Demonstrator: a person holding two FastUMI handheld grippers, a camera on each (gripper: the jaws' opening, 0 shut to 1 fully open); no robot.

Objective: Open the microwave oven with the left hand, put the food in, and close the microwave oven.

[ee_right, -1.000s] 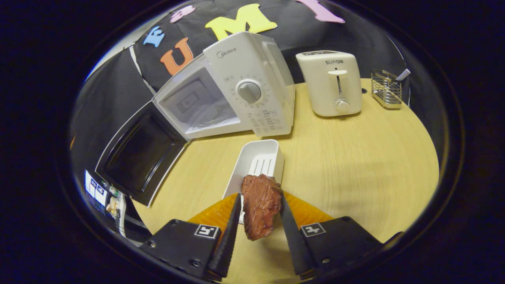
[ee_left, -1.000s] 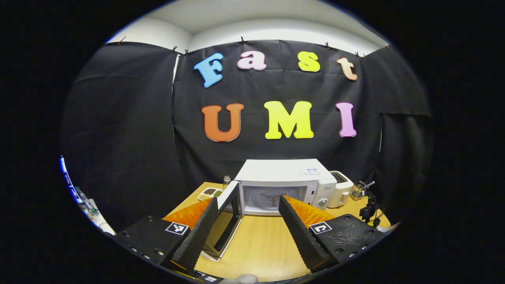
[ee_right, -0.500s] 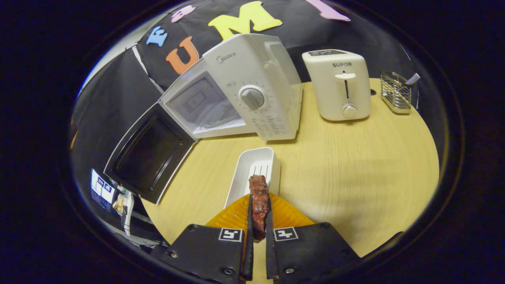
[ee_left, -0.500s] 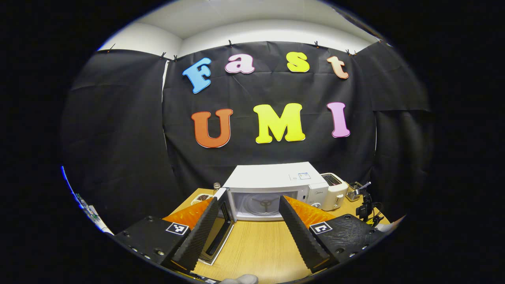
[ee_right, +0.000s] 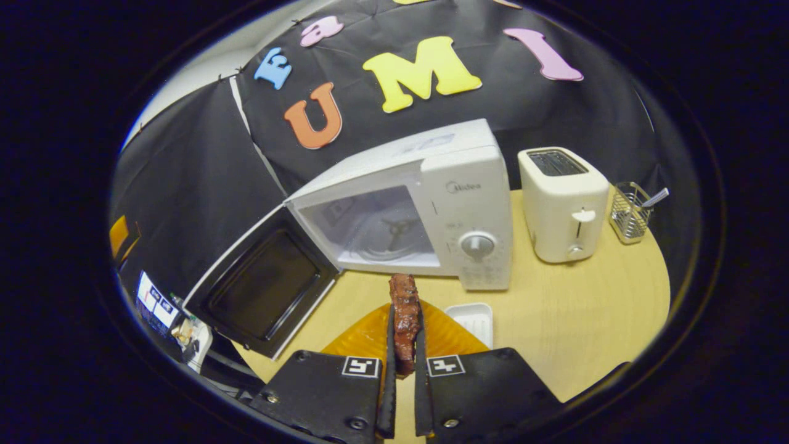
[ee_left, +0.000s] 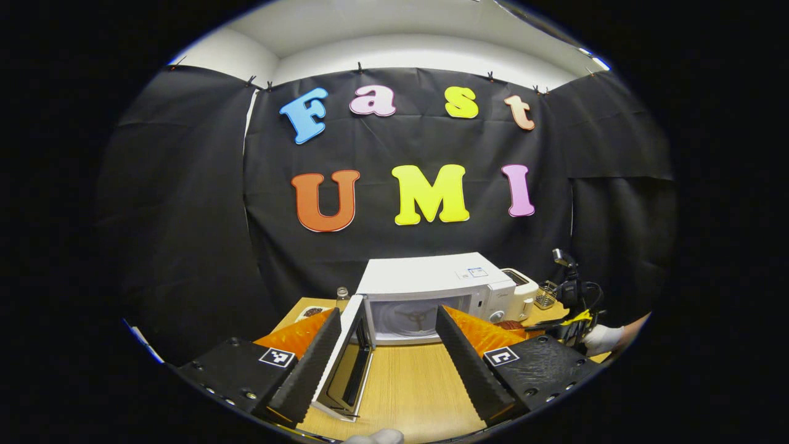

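Meat strip (ee_right: 404, 308) is being clenched upright in the right tongs (ee_right: 404, 370); microwave cavity (ee_right: 376, 231) is sitting open at 12 o'clock, left tongs (ee_left: 385, 364) released.

A staged kitchen booth is indicated: microwave oven (ee_right: 425, 203), toaster (ee_right: 564, 203) and wire holder (ee_right: 629, 213) set on a wooden table (ee_right: 585, 320) before black cloth (ee_left: 185, 203).

A light wooden table (ee_right: 573, 320) is carrying a white microwave oven (ee_right: 468, 197) ahead of the right gripper (ee_right: 404, 394), its door (ee_right: 265, 290) hanging open leftward. A white toaster (ee_right: 564, 203) is standing beside it, then a wire basket (ee_right: 629, 213). A white tray (ee_right: 471, 317) is lying just right of the fingertips. In the left gripper view, what may be a snack dish (ee_left: 311, 312) is sitting left of the oven.
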